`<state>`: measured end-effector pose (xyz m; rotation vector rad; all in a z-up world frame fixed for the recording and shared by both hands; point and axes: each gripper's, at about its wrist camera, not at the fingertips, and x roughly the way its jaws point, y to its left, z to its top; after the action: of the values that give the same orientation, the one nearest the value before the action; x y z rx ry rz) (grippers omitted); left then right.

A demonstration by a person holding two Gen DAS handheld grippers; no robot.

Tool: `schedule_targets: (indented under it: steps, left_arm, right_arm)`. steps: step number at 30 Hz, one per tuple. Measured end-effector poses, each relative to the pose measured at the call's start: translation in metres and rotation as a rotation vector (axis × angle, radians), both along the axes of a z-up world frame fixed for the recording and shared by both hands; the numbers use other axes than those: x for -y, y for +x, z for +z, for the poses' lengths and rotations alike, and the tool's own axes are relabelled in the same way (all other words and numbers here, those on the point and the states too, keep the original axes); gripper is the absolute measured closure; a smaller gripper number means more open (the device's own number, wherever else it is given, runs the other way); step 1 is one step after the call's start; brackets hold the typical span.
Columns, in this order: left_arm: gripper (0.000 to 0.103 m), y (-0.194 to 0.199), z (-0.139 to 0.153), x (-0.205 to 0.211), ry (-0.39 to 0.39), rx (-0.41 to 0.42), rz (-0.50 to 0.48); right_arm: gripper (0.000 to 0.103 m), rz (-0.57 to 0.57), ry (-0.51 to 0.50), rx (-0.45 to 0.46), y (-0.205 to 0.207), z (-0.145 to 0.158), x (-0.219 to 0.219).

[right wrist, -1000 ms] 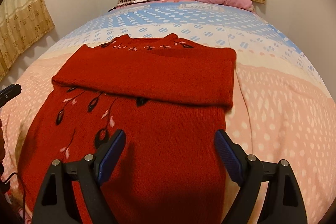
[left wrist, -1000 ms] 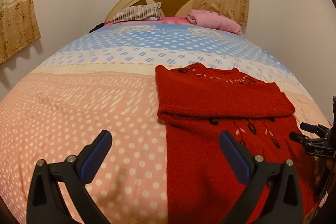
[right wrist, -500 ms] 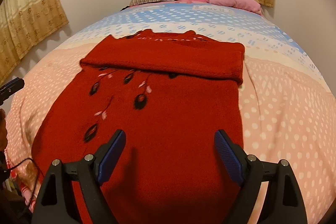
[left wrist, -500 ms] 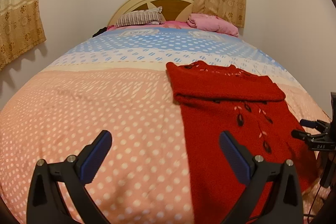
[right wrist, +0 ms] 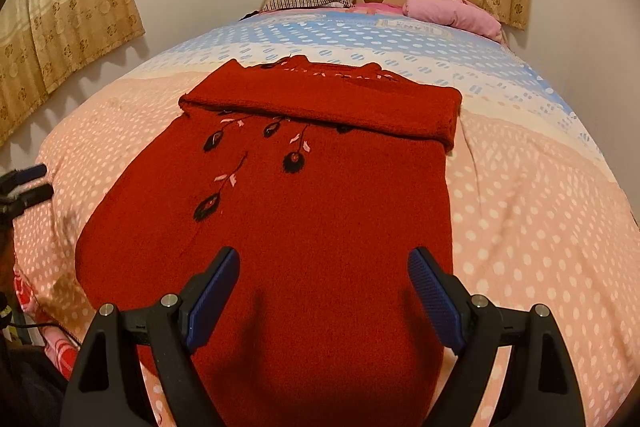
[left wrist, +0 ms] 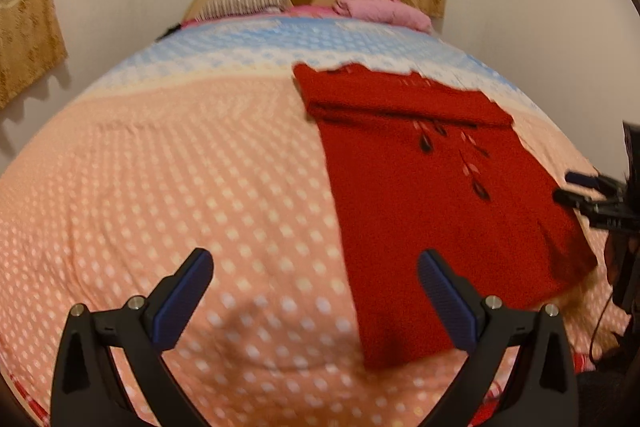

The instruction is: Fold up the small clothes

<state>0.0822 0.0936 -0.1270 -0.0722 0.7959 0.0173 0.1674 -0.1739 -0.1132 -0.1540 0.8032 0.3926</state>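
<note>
Polka-dot bedspread [left wrist: 168, 163] fills both views, red sweater [right wrist: 320, 195] lying flat on it, sleeves folded across. Right gripper [right wrist: 324, 291] hovers spread above its hem; left gripper [left wrist: 316, 291], spread too, mostly over bare spread beside it.

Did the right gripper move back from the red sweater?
Yes. The right gripper has pulled back toward the foot of the bed: more of the red sweater shows, with its folded top farther away.

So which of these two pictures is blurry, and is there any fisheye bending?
Left wrist view: motion-blurred, dots on the bedspread smeared. Right wrist view: sharp, red sweater embroidery crisp. Both bulge the bed into a dome, with dark corners.
</note>
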Motion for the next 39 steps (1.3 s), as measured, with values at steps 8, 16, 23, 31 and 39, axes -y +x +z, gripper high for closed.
schedule_targets:
  steps: [8, 16, 23, 31, 39]
  left_arm:
    - [0.016, -0.011, -0.027, 0.016, -0.138, -0.117, -0.071]
    - [0.036, -0.017, -0.048, 0.019, -0.279, -0.196, -0.088]
    - [0.038, -0.014, -0.064, 0.018, -0.344, -0.222, -0.065]
    - [0.078, -0.016, -0.057, 0.009, -0.410, -0.196, -0.062]
    - [0.092, -0.026, -0.033, 0.005, -0.399, -0.128, -0.101]
  right_arm:
    - [0.016, -0.005, 0.008, 0.004, -0.010, -0.004, 0.005]
    - [0.016, -0.015, 0.025, 0.018, -0.018, -0.001, 0.015]
    - [0.016, -0.018, 0.032, 0.019, -0.021, -0.003, 0.021]
    - [0.016, -0.038, 0.034, 0.023, -0.027, -0.006, 0.033]
    - [0.016, -0.076, 0.036, 0.015, -0.034, -0.006, 0.051]
